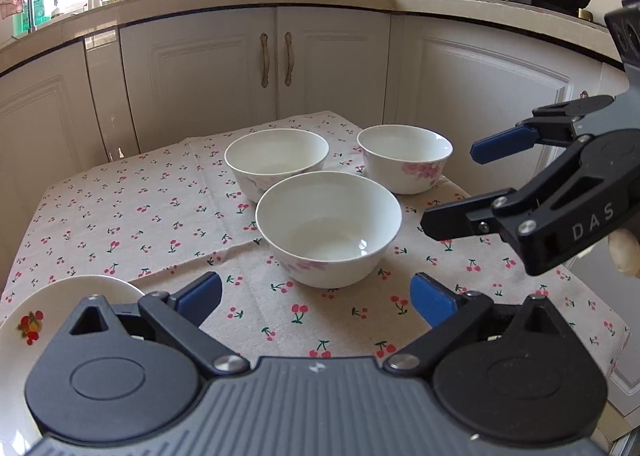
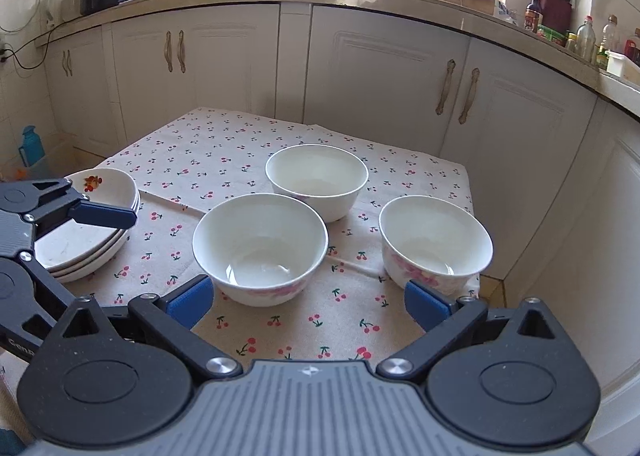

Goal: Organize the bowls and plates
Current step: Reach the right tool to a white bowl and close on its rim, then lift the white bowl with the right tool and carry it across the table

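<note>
Bowls, three in number, are seen upright with mouths facing up on a cherry-print tablecloth [image 2: 240, 152]. Being round, they show no long axis. In the right wrist view the nearest bowl [image 2: 260, 248] sits at centre frame, a second bowl [image 2: 317, 181] just behind it toward the upper centre, and a third bowl [image 2: 435, 242] apart at the right, close to the cloth's right edge. Pink floral print is seen on the outer walls of all three; the insides are plain white.

Stacked plates [image 2: 92, 228] are found at the left edge of the same view, lying flat, rims up, with a red and orange fruit motif on the top plate's rim. How many are in the stack cannot be told with certainty. In the left wrist view the stack shows only as a partial rim [image 1: 60, 296] at lower left, largely hidden behind the gripper body.

Left gripper [image 1: 316, 296] is held with jaws spread wide, nothing between the blue pads; the nearest bowl [image 1: 328, 228] lies just beyond its fingertips. The same gripper is seen from the side at the left of the right wrist view, one finger [image 2: 102, 214] overlapping the plates in the picture; contact cannot be told.

Right gripper [image 2: 310, 304] is likewise wide, nothing gripped. It is seen at the right in the left wrist view [image 1: 452, 188], beside the third bowl [image 1: 405, 158].

White cabinet doors [image 2: 384, 84] are seen behind the table.
</note>
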### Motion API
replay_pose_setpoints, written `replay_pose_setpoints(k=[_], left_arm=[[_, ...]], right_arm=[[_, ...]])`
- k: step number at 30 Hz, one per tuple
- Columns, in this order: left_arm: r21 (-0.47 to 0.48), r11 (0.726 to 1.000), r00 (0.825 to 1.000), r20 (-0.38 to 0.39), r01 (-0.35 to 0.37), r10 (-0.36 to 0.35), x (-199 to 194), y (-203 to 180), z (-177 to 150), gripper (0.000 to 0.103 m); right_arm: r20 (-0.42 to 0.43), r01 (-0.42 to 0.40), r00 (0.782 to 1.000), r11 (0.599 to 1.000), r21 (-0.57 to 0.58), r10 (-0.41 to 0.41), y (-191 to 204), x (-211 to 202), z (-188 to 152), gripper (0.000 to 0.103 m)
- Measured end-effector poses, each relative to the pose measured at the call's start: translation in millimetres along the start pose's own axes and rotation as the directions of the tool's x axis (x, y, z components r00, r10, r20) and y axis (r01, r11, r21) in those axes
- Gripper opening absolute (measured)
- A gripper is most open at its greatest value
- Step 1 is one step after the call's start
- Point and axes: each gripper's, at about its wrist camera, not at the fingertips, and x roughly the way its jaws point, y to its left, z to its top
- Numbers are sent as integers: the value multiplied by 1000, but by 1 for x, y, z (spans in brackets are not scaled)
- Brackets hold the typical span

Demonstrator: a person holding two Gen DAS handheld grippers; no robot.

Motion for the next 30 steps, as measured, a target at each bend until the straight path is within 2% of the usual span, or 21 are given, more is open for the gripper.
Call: replay_pose_setpoints(k=[6, 10, 16, 20, 24, 26, 30], left_arm=[[-35, 999, 1000, -31, 4, -5, 27, -1, 2, 100], [-46, 999, 1000, -23, 11, -12, 36, 0, 4, 99], [-51, 998, 1000, -17, 25, -26, 44, 0, 7, 95], [-58, 997, 999, -18, 42, -43, 48, 2, 8, 87], [-54, 997, 999, -10, 50, -51, 47, 0, 7, 85], [-55, 997, 998, -9, 54, -55, 48, 0, 7, 84], [-53, 997, 998, -4, 62, -62, 48, 0, 8, 84]], right_arm=[[-36, -80, 996, 997, -1, 80, -10, 31, 14, 102], [-56, -133, 989, 991, 19, 134, -15, 50, 21, 99], [-89, -165, 982, 986, 3, 165, -15, 70, 29, 91], [-103, -178, 979, 984, -7, 177, -15, 80, 33, 85], [-113, -187, 976, 982, -17, 184, -15, 87, 37, 83], [-120, -198, 974, 980, -21, 194, -14, 90, 39, 76], [-134, -210, 970, 977, -38, 203, -12, 96, 42, 73]])
